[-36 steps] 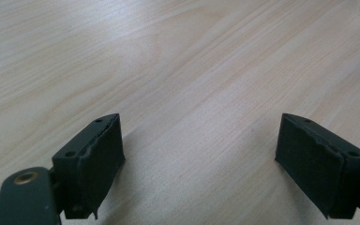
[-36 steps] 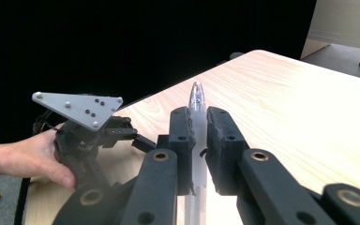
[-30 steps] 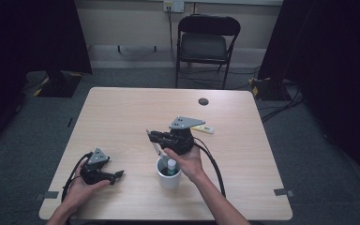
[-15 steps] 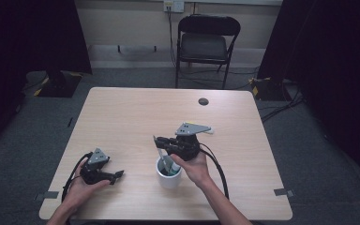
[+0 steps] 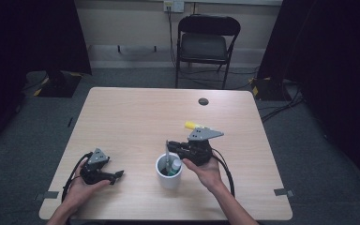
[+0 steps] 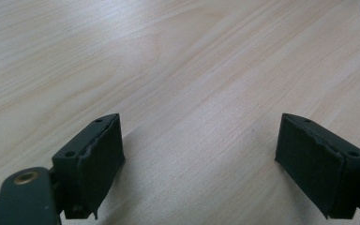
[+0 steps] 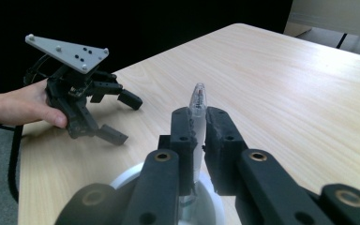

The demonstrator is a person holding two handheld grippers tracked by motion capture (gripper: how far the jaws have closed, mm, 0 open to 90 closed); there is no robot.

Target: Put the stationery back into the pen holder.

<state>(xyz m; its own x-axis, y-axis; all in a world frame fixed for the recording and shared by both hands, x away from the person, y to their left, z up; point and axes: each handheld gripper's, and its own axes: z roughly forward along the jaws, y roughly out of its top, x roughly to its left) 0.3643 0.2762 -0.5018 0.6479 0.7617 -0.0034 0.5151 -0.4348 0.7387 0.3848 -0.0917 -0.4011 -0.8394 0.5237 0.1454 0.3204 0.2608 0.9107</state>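
- Wood-grain counter (image 5: 136,122) lay mostly bare, with wide open room across its far and left parts.
- White cup (image 5: 169,171) stood near the front edge, one of it, with a marker or two inside; exact count unclear.
- Right claw (image 7: 196,136) was clenched on a clear pen (image 7: 198,101), held upright just above the cup.
- Left claw (image 6: 201,154) was released, jaws wide apart, low over bare wood near the front-left edge.
- One yellow marker (image 5: 193,125) lay beyond the right hand; one dark disc (image 5: 203,101) sat near the far edge.
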